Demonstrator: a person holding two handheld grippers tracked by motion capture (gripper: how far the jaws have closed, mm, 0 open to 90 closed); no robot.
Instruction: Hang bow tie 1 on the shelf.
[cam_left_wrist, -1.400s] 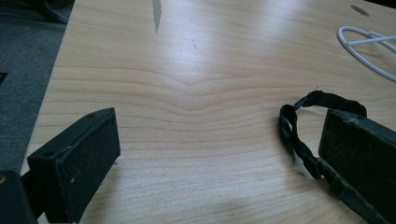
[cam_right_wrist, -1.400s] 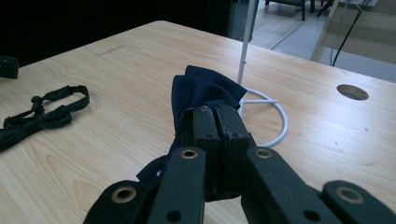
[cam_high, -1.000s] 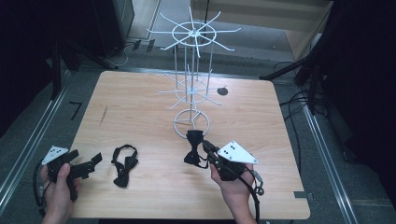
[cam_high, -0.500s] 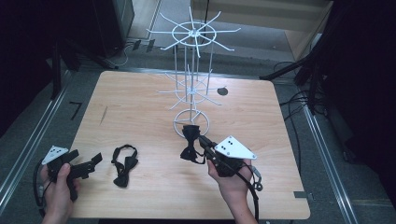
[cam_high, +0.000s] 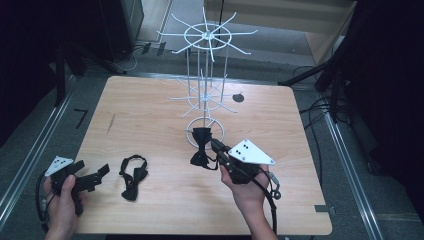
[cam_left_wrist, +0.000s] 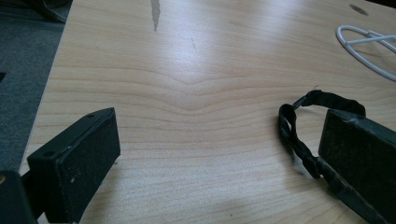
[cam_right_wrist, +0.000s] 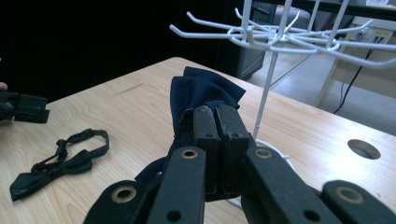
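While raised, right gripper (cam_high: 216, 150) clamps bow tie (cam_high: 201, 146)

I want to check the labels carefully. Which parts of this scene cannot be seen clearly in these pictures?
- Right gripper view: the closed fingers hide the middle of the dark blue bow tie, so its strap cannot be seen.
- Left gripper view: one finger covers most of the black bow tie.
- High view: the white rack hooks are too thin to count.

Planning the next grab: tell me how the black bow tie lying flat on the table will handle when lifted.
Likely floppy: the black bow tie lies limp, its strap in a loose loop. Probably light, thin fabric. Its strap may dangle and snag when lifted.
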